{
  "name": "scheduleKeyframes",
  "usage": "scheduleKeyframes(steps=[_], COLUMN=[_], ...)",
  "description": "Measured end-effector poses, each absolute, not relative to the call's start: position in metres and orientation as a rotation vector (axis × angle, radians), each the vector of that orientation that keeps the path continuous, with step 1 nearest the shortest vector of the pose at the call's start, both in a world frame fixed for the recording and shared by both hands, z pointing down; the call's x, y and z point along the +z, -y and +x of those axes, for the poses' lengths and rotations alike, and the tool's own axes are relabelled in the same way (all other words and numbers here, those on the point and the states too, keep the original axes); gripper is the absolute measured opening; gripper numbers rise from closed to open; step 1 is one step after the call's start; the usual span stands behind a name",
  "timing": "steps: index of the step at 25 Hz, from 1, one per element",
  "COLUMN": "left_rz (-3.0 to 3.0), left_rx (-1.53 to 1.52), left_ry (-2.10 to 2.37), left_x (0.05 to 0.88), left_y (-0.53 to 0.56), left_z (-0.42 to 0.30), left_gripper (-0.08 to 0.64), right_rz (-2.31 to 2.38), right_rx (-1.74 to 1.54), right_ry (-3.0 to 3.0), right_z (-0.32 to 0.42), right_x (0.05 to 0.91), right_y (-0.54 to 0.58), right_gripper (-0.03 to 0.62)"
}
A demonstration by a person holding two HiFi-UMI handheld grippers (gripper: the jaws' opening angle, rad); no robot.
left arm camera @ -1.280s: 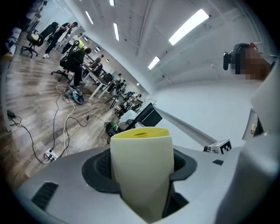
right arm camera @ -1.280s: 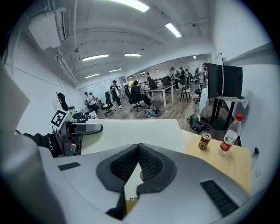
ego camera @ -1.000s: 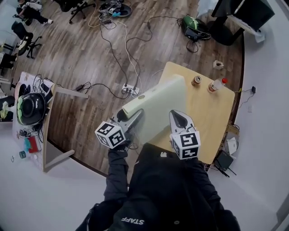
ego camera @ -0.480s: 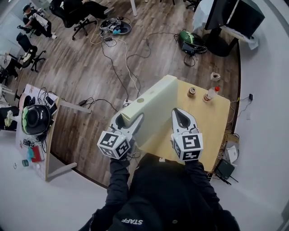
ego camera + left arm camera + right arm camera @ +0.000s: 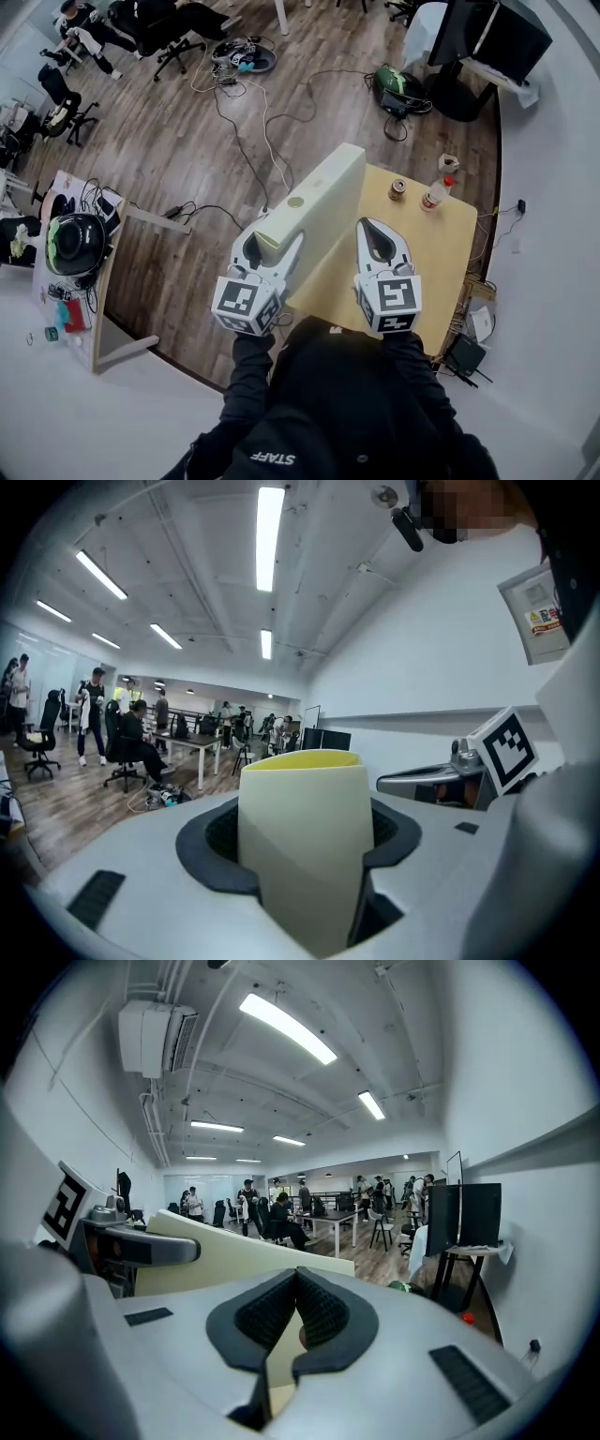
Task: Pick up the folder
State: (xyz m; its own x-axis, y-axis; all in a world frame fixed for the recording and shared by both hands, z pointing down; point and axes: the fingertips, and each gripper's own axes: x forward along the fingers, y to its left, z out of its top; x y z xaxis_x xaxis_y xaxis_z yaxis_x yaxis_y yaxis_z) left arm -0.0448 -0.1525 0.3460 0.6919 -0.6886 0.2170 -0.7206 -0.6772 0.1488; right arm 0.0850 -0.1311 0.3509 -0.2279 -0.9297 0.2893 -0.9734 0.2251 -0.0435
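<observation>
A thick pale cream folder (image 5: 314, 211) hangs in the air above the wooden table (image 5: 436, 248), tilted up on edge with its spine uppermost. My left gripper (image 5: 272, 246) is clamped across the spine end, and the folder (image 5: 305, 846) fills the gap between its dark pads (image 5: 211, 841). At the folder's right side my right gripper (image 5: 378, 239) is closed on a thin edge of the cover. In the right gripper view the right gripper (image 5: 295, 1314) has its pads nearly together, with the cream sheet (image 5: 220, 1260) running off to the left.
A can (image 5: 397, 190), a bottle with a red cap (image 5: 433, 195) and a small object (image 5: 448, 161) stand at the table's far edge. Cables and a power strip (image 5: 267, 141) cross the wood floor. A side desk with a dark helmet (image 5: 70, 246) is at left, and a monitor stand (image 5: 487, 42) at upper right.
Both grippers have risen with the folder between them. The folder has rolled from lying fairly flat to standing more on edge, and the left gripper has rolled with it.
</observation>
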Motion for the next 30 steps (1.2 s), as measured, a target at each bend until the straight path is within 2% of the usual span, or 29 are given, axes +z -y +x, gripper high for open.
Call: scheduleKeyframes(steps=[30], left_rz=[2.664], left_rx=[0.24], left_ry=[1.233], left_x=[0.329], left_y=[0.153], left_z=[-0.038], left_gripper=[0.295], right_rz=[1.83], right_rx=[0.26], right_ry=[2.32], right_z=[0.083], right_x=[0.342], right_y=[0.131], right_gripper=[0.021])
